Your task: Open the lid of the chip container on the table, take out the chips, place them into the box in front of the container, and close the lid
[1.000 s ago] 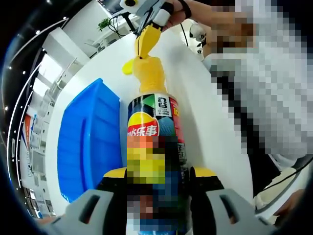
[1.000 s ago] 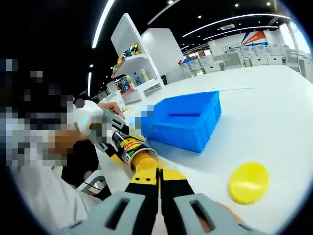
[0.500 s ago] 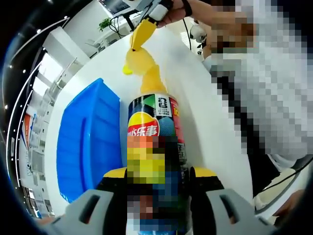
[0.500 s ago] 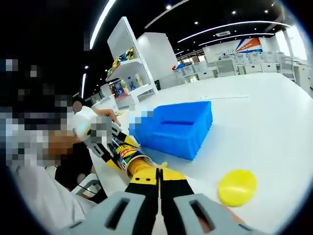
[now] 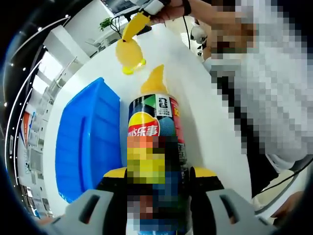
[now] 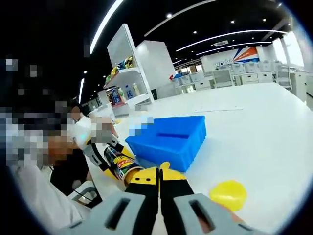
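Now chips (image 5: 129, 53) in right hand-held gripper (image 6: 159, 177), above container (image 5: 155, 142).

My left gripper view sits tight behind the chip container (image 5: 155, 147), looking along it across the white tabletop (image 5: 195, 98) toward the right gripper (image 5: 146, 7). My right gripper view faces back — low over the tabletop, container farther off. Both share the blue box (image 5: 85, 142), the yellow lid (image 6: 228, 194) and the container.
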A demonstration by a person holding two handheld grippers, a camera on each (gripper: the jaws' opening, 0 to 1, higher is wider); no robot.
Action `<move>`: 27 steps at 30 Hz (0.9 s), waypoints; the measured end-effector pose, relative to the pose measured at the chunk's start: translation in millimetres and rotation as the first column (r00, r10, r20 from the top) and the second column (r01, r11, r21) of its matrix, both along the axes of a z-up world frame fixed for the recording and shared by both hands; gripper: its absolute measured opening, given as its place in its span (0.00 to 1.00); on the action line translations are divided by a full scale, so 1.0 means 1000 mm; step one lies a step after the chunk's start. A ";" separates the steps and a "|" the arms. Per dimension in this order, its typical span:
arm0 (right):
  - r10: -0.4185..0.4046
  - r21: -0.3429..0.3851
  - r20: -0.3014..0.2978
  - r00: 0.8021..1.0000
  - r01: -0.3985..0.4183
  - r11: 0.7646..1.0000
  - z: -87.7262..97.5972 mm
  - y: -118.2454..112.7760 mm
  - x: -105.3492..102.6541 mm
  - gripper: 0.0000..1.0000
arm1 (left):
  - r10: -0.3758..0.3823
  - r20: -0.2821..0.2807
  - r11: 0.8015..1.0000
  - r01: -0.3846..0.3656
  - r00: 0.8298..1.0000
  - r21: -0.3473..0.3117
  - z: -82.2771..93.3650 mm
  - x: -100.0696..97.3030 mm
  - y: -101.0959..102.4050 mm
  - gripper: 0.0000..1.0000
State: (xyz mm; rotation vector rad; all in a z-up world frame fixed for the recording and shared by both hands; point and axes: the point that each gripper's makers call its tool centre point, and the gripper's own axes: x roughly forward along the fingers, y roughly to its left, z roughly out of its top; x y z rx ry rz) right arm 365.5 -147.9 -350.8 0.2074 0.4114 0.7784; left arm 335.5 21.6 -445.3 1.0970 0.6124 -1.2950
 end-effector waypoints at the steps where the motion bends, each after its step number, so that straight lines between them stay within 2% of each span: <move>1: 0.006 0.022 -0.003 1.000 -0.006 1.000 0.002 0.002 0.000 0.01 | 0.000 -0.001 1.000 0.000 1.000 0.002 0.000 0.000 0.000 0.49; 9: -0.009 0.110 -0.004 1.000 0.009 0.994 0.014 0.003 0.016 0.01 | 0.001 -0.005 1.000 -0.001 1.000 0.006 0.000 -0.004 -0.002 0.49; 24: -0.029 0.153 -0.003 1.000 0.029 0.988 0.035 0.026 0.063 0.01 | 0.007 -0.020 1.000 -0.008 1.000 -0.003 0.000 -0.003 -0.003 0.49; 27: -0.026 0.166 -0.019 0.999 0.028 0.986 0.036 0.040 0.069 0.01 | 0.009 -0.024 1.000 -0.009 1.000 -0.006 0.000 -0.003 -0.002 0.49</move>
